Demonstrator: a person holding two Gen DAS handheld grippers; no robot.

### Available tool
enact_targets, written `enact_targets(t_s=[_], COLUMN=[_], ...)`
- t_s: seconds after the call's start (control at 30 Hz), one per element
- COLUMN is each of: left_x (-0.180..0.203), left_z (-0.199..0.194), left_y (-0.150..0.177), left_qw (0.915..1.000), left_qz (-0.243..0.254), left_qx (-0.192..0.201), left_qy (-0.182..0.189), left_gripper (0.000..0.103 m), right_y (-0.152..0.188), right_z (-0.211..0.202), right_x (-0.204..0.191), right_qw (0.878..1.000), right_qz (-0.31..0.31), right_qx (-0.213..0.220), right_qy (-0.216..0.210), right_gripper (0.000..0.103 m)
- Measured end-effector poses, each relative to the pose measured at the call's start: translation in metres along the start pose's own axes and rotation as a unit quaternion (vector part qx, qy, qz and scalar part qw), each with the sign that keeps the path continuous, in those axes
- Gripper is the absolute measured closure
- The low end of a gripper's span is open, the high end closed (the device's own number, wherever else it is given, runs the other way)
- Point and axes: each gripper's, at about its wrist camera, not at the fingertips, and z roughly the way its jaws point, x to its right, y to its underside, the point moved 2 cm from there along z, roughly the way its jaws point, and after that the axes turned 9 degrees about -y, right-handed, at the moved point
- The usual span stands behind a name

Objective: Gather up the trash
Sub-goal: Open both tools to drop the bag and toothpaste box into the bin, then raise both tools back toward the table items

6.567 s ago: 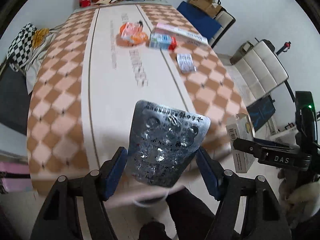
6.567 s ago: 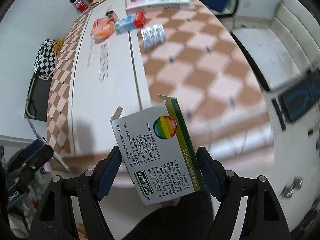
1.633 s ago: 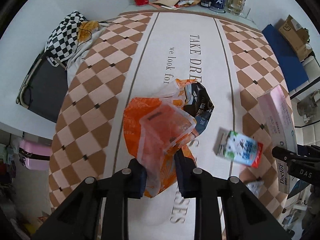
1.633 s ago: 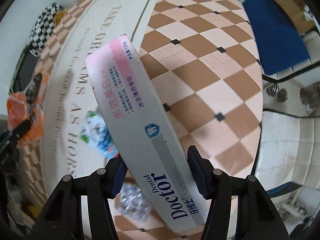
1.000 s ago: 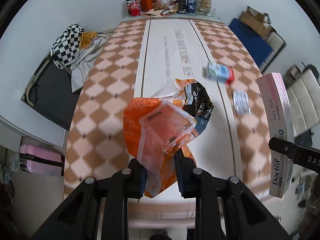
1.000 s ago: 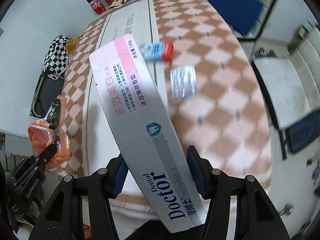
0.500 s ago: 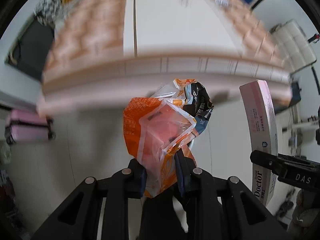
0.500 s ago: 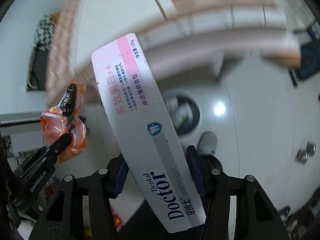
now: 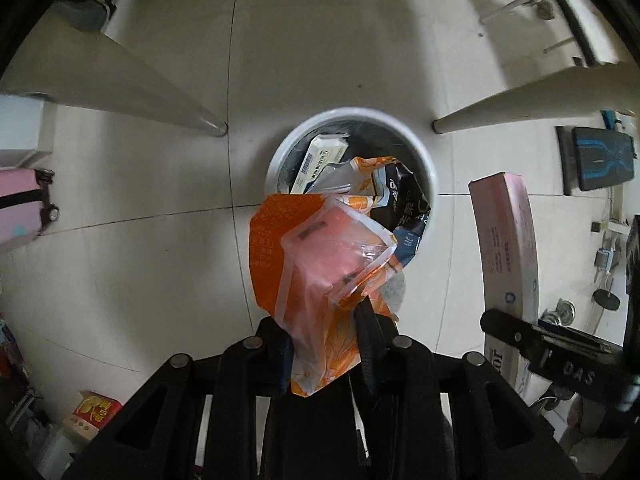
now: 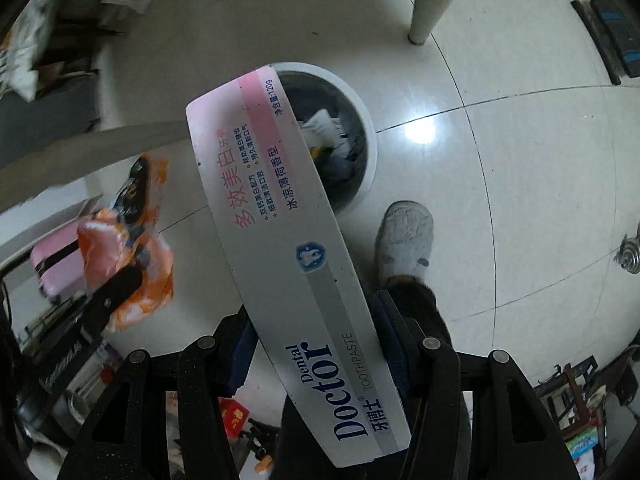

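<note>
Hanging above the white trash bin (image 9: 428, 168) on the tiled floor (image 9: 120, 260), crumpled orange wrappers (image 9: 320, 264) are clamped in the left claw (image 9: 326, 344); a long toothpaste box (image 10: 288, 240) is gripped by the right claw (image 10: 316, 344), its far end over the bin's rim, where a small carton (image 9: 320, 160) already lies inside

Both views are evenly lit by soft indoor light from above, a little dim toward the rims. On the right wrist view a bright glare spot sits on the glossy floor (image 10: 420, 132) beside the bin (image 10: 370, 152). Table legs (image 9: 168, 92) throw long, soft shadows. Fisheye warp bends the floor seams, and black vignette fills the corners. The bag (image 10: 128, 248) looks blurred at the left edge
</note>
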Motion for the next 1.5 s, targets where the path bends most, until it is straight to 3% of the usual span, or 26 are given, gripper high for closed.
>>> enact_targets(t_s=[0.17,0.27,0.33,0.37,0.4,0.43,0.47,0.5,0.67,0.8,1.13,1.5], left_x=[-0.002,-0.003,-0.006,-0.008,-0.01,-0.012,-0.017,-0.022,-0.032,-0.028,-0.037,-0.046], left_z=[0.06,0.079,0.084,0.085,0.084,0.082,0.078,0.078,0.062,0.042,-0.028,-0.133], left_y=[-0.026,-0.034,-0.037,-0.037,-0.036,-0.034,-0.032,-0.027,-0.006,0.008,0.035,0.091], left_qw=[0.9992,0.9987,0.998,0.9979,0.9978,0.9981,0.9983,0.9983,0.9975,0.9957,0.9939,0.9914], left_qz=[-0.019,-0.029,-0.04,-0.043,-0.046,-0.048,-0.05,-0.053,-0.063,-0.065,-0.067,-0.059], left_qx=[-0.024,-0.027,-0.023,-0.024,-0.024,-0.02,-0.017,-0.015,0.022,0.047,0.075,0.107], left_qy=[0.027,0.033,0.043,0.043,0.04,0.031,0.025,0.018,-0.023,-0.046,-0.046,-0.045], left_gripper=[0.071,0.046,0.036,0.023,0.011,0.007,0.006,0.006,0.006,0.006,0.006,0.006], right_y=[-0.056,-0.082,-0.091,-0.094,-0.094,-0.093,-0.09,-0.086,-0.068,-0.056,-0.006,0.083], right_z=[0.053,0.066,0.075,0.076,0.074,0.071,0.067,0.062,0.042,0.026,-0.042,-0.154], right_x=[0.005,-0.001,-0.006,-0.008,-0.009,-0.012,-0.014,-0.015,-0.022,-0.019,-0.042,-0.088], right_qw=[1.0,0.999,0.999,0.999,0.999,0.999,0.999,0.998,0.994,0.991,0.983,0.979], right_qz=[0.0,-0.009,-0.017,-0.02,-0.023,-0.029,-0.035,-0.042,-0.067,-0.082,-0.117,-0.142], right_qx=[-0.016,-0.019,-0.018,-0.014,-0.008,0.002,0.015,0.026,0.059,0.073,0.101,0.124], right_qy=[0.023,0.033,0.03,0.031,0.032,0.036,0.039,0.039,0.065,0.08,0.094,0.081], right_gripper=[0.046,0.046,0.045,0.045,0.04,0.027,0.021,0.015,0.004,0.004,0.003,0.003])
